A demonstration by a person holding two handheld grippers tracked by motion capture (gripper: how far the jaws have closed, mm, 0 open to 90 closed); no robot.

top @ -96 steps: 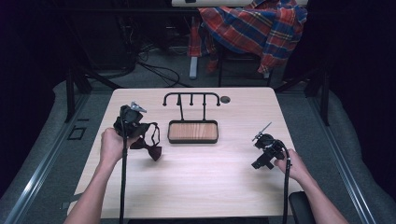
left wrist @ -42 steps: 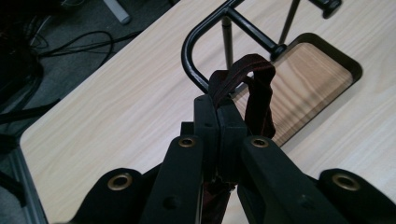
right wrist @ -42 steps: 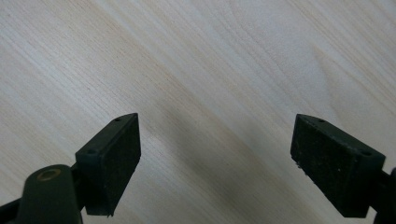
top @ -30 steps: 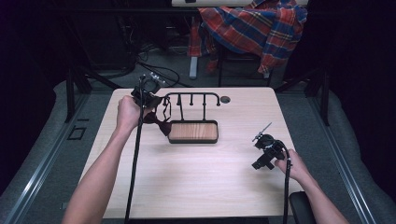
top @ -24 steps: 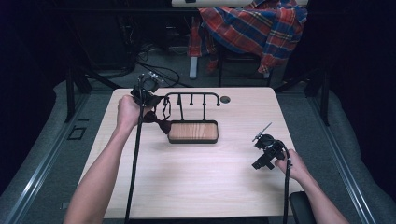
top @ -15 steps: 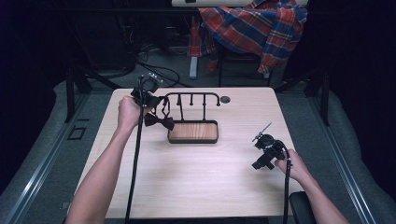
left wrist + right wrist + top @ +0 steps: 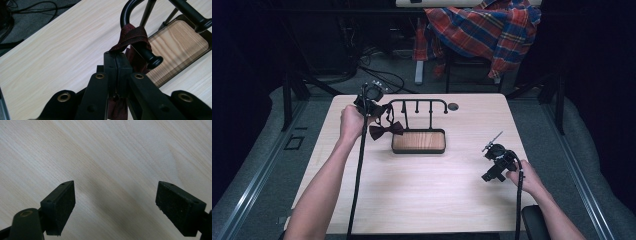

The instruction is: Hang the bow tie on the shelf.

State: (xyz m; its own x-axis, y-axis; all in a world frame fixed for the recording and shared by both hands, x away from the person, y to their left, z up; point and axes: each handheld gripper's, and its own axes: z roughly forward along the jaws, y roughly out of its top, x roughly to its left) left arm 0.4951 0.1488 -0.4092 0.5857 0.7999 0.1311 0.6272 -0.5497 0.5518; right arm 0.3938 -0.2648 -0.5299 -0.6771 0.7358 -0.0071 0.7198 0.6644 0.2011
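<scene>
A dark red bow tie point(image 7: 386, 130) hangs by its strap beside the left end of a black peg rack point(image 7: 418, 102) with a wooden base point(image 7: 418, 141). My left gripper point(image 7: 377, 109) is shut on the strap. In the left gripper view the strap point(image 7: 132, 35) lies draped over the rack's end peg point(image 7: 150, 58), and the closed jaws of the left gripper point(image 7: 117, 60) pinch it just below. My right gripper point(image 7: 493, 150) rests near the table's right front. The right gripper point(image 7: 115, 207) stands open over bare wood with nothing between its pads.
The light wooden table point(image 7: 422, 190) has a small round hole point(image 7: 453, 106) behind the rack. A plaid shirt point(image 7: 482, 30) hangs on a chair beyond the far edge. Cables point(image 7: 377, 75) lie on the floor back there.
My left hand has carried the bow tie from the table's left side up to the rack's left end; in the last second the bow has sunk slightly. The right hand has stayed put.
</scene>
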